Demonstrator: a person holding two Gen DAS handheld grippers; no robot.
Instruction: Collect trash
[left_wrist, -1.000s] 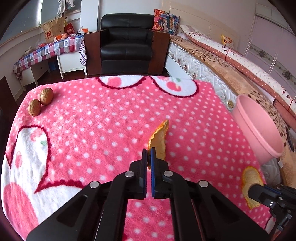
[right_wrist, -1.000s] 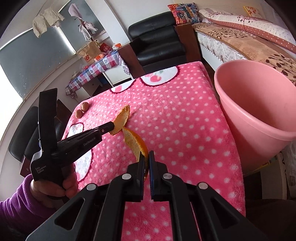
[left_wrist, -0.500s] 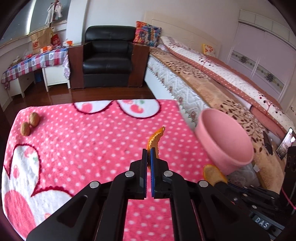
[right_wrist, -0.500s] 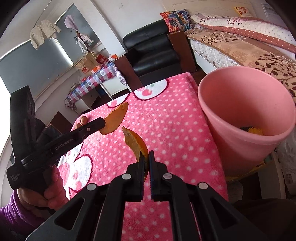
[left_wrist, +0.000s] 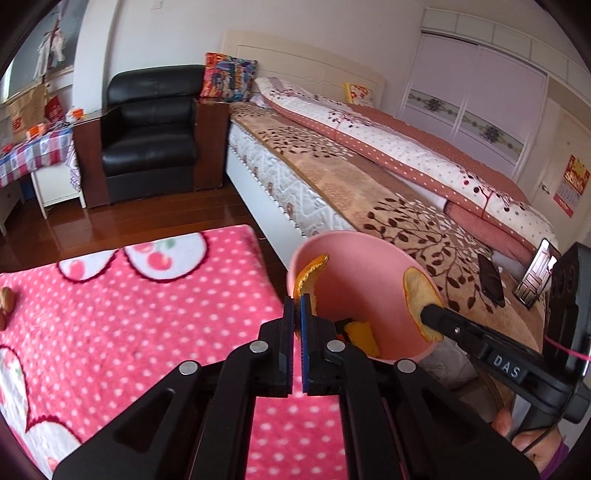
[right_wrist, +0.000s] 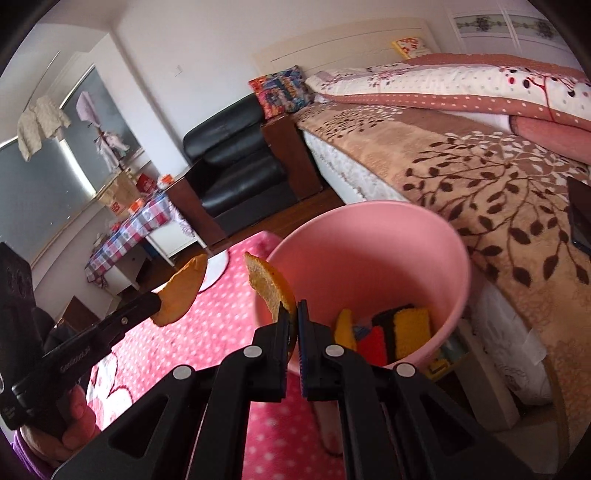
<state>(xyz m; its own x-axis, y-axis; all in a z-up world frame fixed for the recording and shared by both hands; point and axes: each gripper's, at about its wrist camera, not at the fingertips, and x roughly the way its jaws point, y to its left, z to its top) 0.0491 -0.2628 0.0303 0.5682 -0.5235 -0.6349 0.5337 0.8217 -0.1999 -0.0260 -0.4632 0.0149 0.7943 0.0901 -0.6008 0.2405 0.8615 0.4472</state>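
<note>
Two curved orange peel pieces are hanging at the round pink plastic bin (left_wrist: 369, 266) mid-frame: the left gripper (left_wrist: 296, 317) is pinching one peel (left_wrist: 308, 273) at the bin's near rim. The right gripper (right_wrist: 293, 321) is clamping the other peel (right_wrist: 271, 284) (bright scraps (right_wrist: 402, 328) are lying inside the bin).

Home bedroom (bed (left_wrist: 388, 177), armchair (left_wrist: 147, 133))

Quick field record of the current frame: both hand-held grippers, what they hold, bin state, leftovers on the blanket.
left hand-held gripper: shut on an orange peel, at the near rim of the bin
right hand-held gripper: shut on second orange peel, beside the bin rim
pink bin: upright beside the bed, already holds colourful trash
pink dotted blanket: walnuts at its left edge
release: not yet done, both peels gripped
</note>
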